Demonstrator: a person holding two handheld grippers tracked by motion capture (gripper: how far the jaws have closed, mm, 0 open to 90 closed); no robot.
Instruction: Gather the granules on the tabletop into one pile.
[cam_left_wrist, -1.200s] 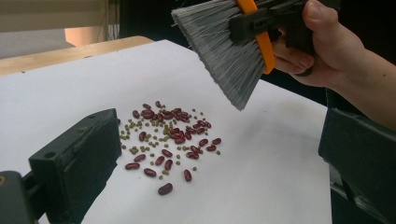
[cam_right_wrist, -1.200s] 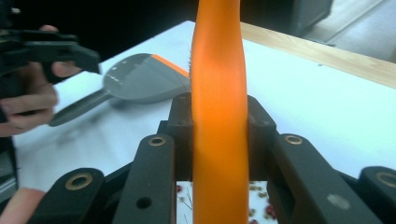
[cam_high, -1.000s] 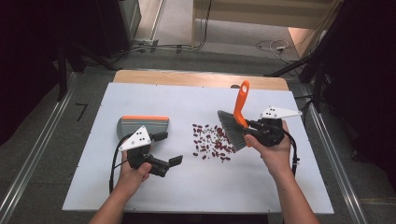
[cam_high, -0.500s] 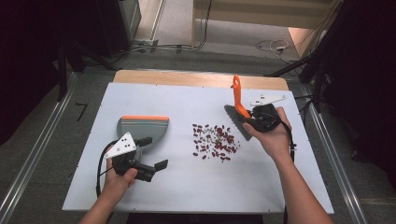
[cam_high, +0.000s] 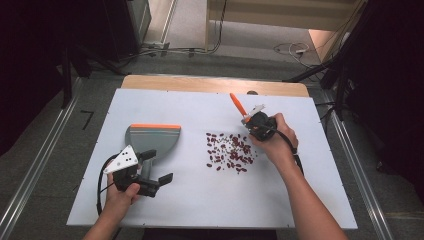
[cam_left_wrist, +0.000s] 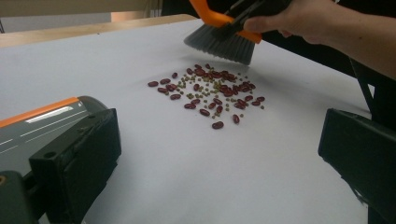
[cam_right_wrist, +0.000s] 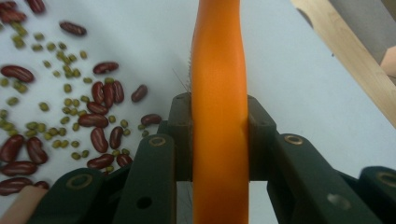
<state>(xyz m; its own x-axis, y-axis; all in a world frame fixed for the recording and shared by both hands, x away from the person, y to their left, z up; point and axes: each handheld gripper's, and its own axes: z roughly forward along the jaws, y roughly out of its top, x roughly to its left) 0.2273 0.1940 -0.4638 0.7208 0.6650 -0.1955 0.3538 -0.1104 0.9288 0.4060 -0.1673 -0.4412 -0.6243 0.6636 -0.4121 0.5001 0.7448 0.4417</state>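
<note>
While our right hand-held gripper clamps the orange brush at the beans' far edge, we should sweep low, in short strokes, toward the dustpan lying left on the surface. Our left hand-held gripper, jaws open and empty, should steady that pan.
</note>
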